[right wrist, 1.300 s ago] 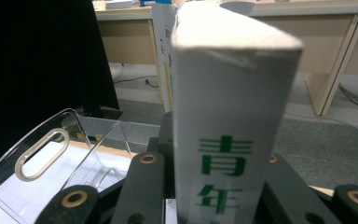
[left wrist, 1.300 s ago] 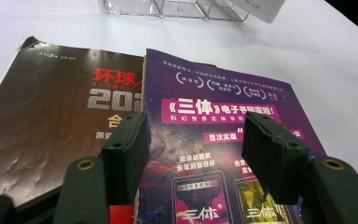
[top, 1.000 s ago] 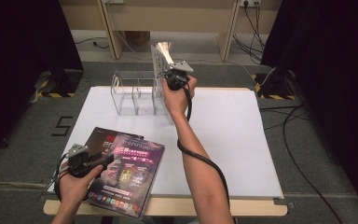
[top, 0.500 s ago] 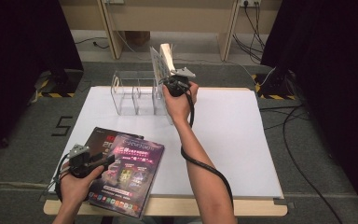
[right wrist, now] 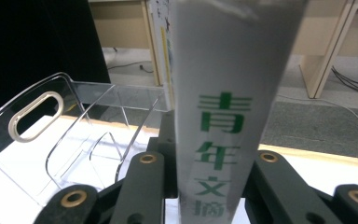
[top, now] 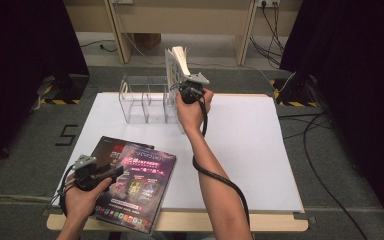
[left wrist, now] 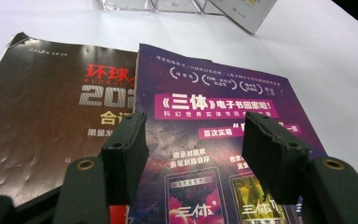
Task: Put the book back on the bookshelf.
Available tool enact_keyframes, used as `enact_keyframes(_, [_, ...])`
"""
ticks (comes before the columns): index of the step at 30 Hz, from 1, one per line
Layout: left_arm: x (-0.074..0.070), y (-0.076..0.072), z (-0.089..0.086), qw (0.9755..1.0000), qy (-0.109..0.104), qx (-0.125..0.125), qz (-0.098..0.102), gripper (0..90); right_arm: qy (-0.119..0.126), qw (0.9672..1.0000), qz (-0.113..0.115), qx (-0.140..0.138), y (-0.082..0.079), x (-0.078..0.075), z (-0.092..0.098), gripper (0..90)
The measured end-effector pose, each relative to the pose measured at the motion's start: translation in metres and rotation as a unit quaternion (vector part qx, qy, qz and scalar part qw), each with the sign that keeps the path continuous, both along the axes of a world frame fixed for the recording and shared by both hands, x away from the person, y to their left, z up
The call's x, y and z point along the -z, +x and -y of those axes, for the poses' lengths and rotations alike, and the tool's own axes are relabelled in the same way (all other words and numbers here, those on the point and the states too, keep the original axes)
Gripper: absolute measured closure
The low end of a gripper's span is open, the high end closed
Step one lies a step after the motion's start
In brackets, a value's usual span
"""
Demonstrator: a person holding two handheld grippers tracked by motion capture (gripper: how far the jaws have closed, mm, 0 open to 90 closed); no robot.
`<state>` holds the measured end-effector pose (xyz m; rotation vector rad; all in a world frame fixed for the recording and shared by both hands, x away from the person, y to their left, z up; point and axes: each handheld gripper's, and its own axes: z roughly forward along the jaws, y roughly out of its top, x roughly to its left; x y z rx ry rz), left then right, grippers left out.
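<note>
We see a thin white magazine with green characters down its spine (right wrist: 223, 107) standing upright at the right-hand end of the clear acrylic divided rack (top: 145, 100), at the far side of the white-covered tabletop (top: 260, 145). In the right gripper view its spine rises straight up between the two black jaws, which sit close against it on either side. The right claw (top: 190, 90) has just been closing, and it grips the magazine low on the spine, the person's right hand (top: 192, 107) wrapped around the handle just behind it. The rack's compartments to the left of the magazine show as bare transparent walls, with an oval handle cut-out in the end panel.

Well apart from all this, near the front left corner of the tabletop, we find a glossy purple magazine with white and pink lettering (left wrist: 223, 140) lying flat and overlapping a dark brown magazine with red and silver lettering (left wrist: 51, 116) beneath it. The left claw (left wrist: 193, 149) hovers low over the purple cover with its jaws set wide and nothing between the pads, held in the person's left hand (top: 82, 192) at the tabletop's near edge.
</note>
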<state>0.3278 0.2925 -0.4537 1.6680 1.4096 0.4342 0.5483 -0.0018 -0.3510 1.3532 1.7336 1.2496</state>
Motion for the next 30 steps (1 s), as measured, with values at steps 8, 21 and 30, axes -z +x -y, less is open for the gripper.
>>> enact_keyframes(8, [0.0, 0.0, -0.002, 1.0, -0.002, -0.005, 0.001, 39.3, -0.007, 0.9999, 0.0, -0.012, -0.002, 0.001, 0.0, 68.8])
enact_keyframes(21, [0.001, 0.001, -0.001, 1.0, 0.003, -0.008, -0.001, 39.3, -0.002, 0.9986, -0.018, -0.049, -0.024, 0.002, 0.014, 57.9])
enact_keyframes(30, [0.002, 0.004, -0.001, 1.0, 0.006, -0.007, -0.002, 39.3, 0.007, 0.9975, -0.037, -0.059, -0.042, 0.002, 0.029, 56.9])
